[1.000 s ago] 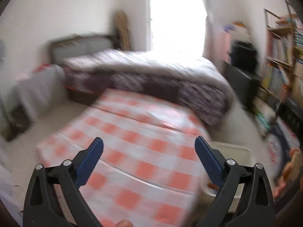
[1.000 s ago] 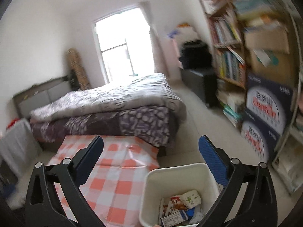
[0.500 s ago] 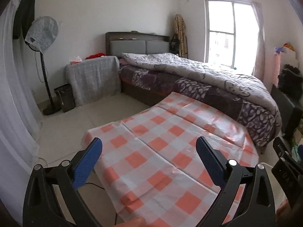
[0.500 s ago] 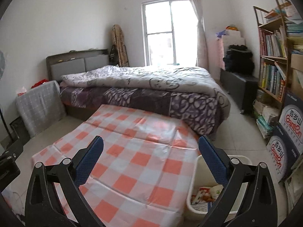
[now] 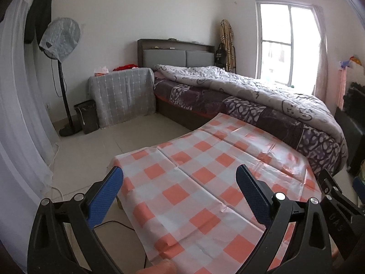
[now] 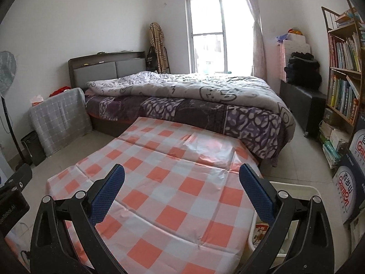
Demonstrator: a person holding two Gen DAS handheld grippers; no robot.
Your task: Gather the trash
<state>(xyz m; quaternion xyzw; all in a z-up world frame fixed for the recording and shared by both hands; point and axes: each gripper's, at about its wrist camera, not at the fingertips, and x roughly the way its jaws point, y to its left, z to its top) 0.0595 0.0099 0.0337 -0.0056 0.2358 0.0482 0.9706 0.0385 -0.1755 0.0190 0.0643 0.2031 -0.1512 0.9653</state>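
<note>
My left gripper [image 5: 180,178] is open and empty above a table covered with an orange-and-white checked cloth [image 5: 205,182]. My right gripper [image 6: 181,174] is open and empty above the same cloth [image 6: 164,182]. A white bin [image 6: 296,188] stands on the floor at the table's right edge, behind my right finger, with printed packaging [image 6: 260,233] showing inside. The right gripper's body [image 5: 337,205] shows at the right edge of the left wrist view. No loose trash shows on the cloth.
A bed with a grey quilt [image 6: 194,91] runs behind the table. A bookshelf [image 6: 344,73] and printed boxes [image 6: 351,189] stand at the right. A covered side table [image 5: 122,96], a small black bin [image 5: 87,116] and a standing fan [image 5: 60,38] stand at the left.
Both views have swung left, away from the white bin and bookshelf, toward the table, bed and left wall. Both grippers stay open and empty.
</note>
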